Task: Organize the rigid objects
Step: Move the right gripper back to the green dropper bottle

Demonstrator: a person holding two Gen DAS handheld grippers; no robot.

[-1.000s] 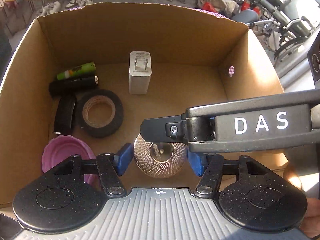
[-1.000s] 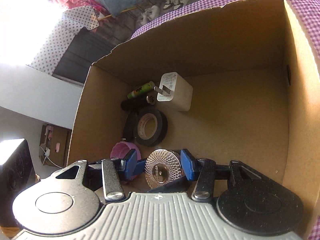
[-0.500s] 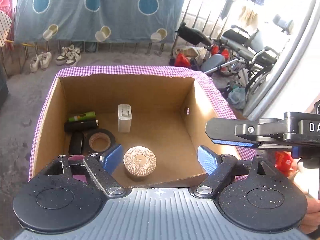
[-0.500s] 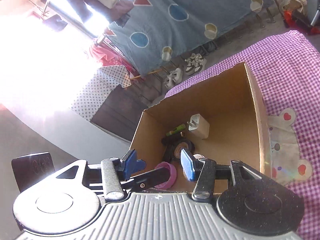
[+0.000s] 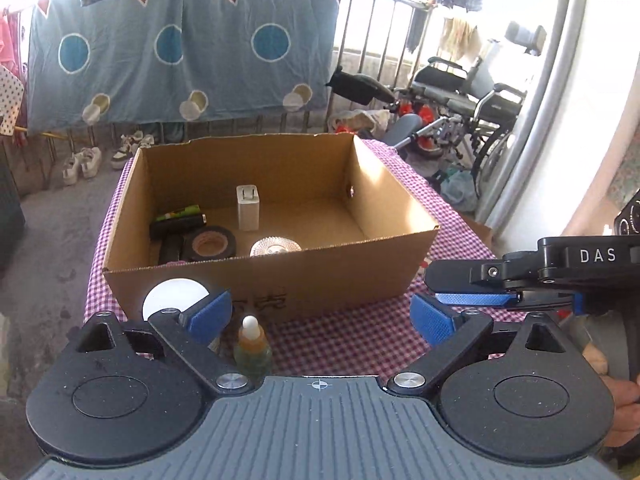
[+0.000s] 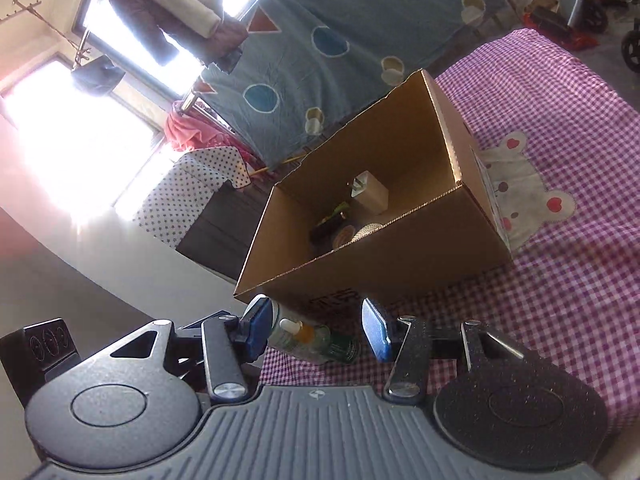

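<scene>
Left wrist: tongs [image 5: 320, 316] now outside box [image 5: 280, 280].

The right hand-held gripper [image 6: 316, 330], jaws apart, frames a dropper bottle [image 6: 316, 342], apparently lying before the cardboard box [image 6: 400, 264].

A blue quilt [image 5: 176, 52] with circles hangs on railings at 12 o'clock; wheelchairs [image 5: 468, 100] stand at 2 o'clock, sneakers [image 5: 82, 164] at 10 o'clock on concrete floor [image 5: 52, 224]; bright windows [image 6: 80, 152] glare.

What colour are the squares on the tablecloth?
Purple and white checks on the tablecloth; clearest in the right wrist view.
</scene>
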